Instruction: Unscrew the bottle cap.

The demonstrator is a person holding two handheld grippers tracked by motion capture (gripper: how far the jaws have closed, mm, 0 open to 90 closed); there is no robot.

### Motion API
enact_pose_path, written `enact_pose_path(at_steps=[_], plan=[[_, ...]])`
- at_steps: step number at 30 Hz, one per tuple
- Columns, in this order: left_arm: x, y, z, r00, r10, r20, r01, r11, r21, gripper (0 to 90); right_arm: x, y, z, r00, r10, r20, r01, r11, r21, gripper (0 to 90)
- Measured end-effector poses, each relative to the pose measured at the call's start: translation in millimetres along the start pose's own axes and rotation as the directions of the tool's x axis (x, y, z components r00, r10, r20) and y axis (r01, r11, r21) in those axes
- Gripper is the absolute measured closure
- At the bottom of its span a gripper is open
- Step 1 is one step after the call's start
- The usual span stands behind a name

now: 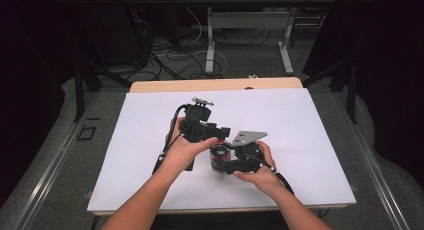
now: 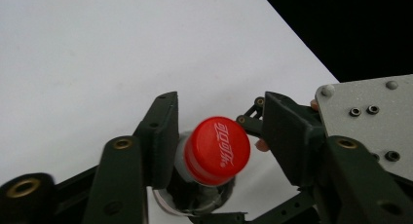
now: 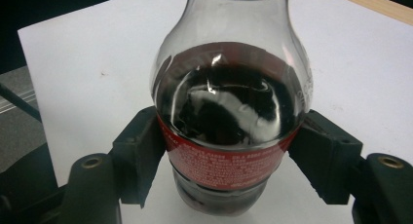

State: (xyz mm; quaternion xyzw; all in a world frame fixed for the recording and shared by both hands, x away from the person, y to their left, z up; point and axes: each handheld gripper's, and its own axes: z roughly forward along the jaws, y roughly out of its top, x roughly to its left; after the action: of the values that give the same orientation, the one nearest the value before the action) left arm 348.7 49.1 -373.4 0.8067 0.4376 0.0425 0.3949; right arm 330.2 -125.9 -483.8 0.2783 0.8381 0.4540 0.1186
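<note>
the cola bottle (image 3: pixel 233 126) was clamped by the right gripper (image 3: pixel 233 156); its red cap (image 2: pixel 217 150) was flanked, ungripped, by the released left gripper (image 2: pixel 219 136).

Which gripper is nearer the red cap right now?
Left. The left gripper has its jaws around the red cap, apparently not yet shut; the right gripper clamps the bottle lower, at its label.
</note>
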Motion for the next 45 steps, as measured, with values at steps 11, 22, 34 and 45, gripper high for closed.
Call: enact_pose_path(at_steps=[11, 22, 34, 45], plan=[[21.2, 0.9, -13.4, 0.949, 0.28, 0.144, -0.274, 0.9597, -0.061, 35.4, -1.8, 1.4, -3.1, 0.9962, -0.012, -0.086, 0.012, 1.0, 0.005, 30.9], [35.4, -5.0, -8.0, 0.8358, 0.408, 0.367, -0.416, 0.9073, -0.061, 42.9, 3.1, 2.6, -4.1, 0.9845, -0.054, -0.167, 0.051, 0.998, -0.02, 30.9], [34.8, -8.1, -4.4, 0.8186, 0.42, 0.391, -0.429, 0.9007, -0.071, 60.6, 3.3, 3.2, -4.8, 0.9789, -0.058, -0.196, 0.054, 0.998, -0.025, 30.9], [16.5, -12.2, -5.8, 0.9198, 0.329, 0.214, -0.332, 0.943, -0.023, 61.3, 3.9, 2.4, -3.0, 0.991, -0.038, -0.129, 0.035, 0.999, -0.023, 31.0]])
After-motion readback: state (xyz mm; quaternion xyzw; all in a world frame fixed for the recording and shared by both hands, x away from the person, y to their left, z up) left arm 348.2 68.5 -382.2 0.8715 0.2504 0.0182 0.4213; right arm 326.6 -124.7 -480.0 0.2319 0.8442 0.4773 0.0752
